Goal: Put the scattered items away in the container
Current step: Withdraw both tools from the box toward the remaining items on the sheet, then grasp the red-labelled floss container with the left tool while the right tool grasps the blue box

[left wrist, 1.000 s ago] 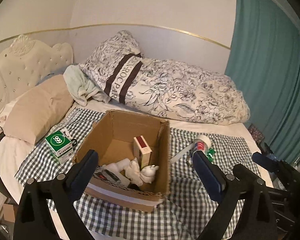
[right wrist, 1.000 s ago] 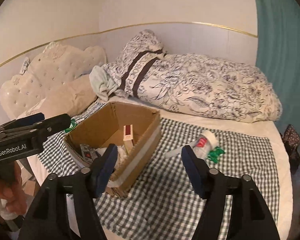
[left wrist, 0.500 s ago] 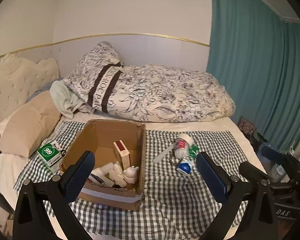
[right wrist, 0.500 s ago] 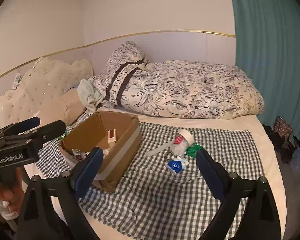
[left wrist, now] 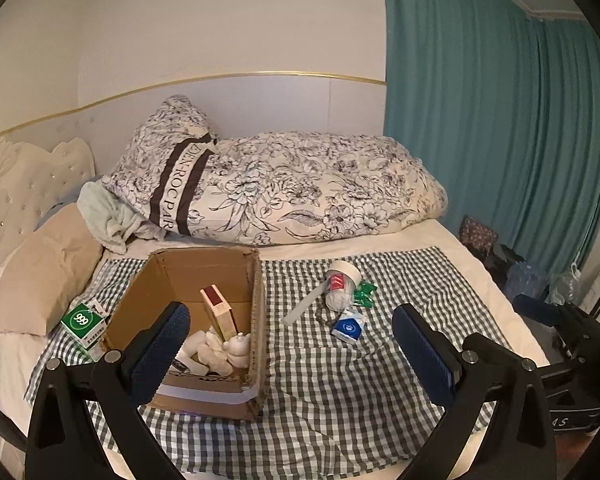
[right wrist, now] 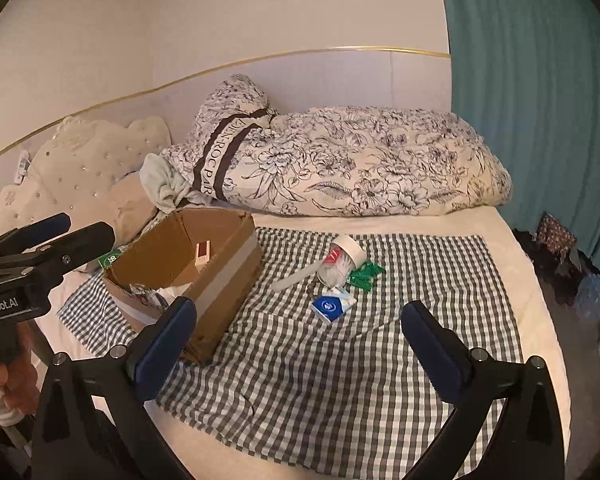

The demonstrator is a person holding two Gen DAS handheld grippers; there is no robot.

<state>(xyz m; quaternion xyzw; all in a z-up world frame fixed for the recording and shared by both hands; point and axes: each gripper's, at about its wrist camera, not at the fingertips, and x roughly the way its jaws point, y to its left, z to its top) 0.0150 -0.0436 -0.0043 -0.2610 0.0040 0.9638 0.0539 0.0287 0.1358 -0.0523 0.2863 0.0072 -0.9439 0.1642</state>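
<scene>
bed | checked cloth on it | on cloth: cardboard box, jar, blue packet, green box

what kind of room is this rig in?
A bedroom, most likely at home: the work surface is a bed with a tufted headboard, a rolled floral duvet lies along the wall, and a teal curtain hangs to the floor.

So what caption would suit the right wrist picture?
Open right gripper faces a checked cloth with a cardboard box, cotton-swab jar and blue packet.
</scene>
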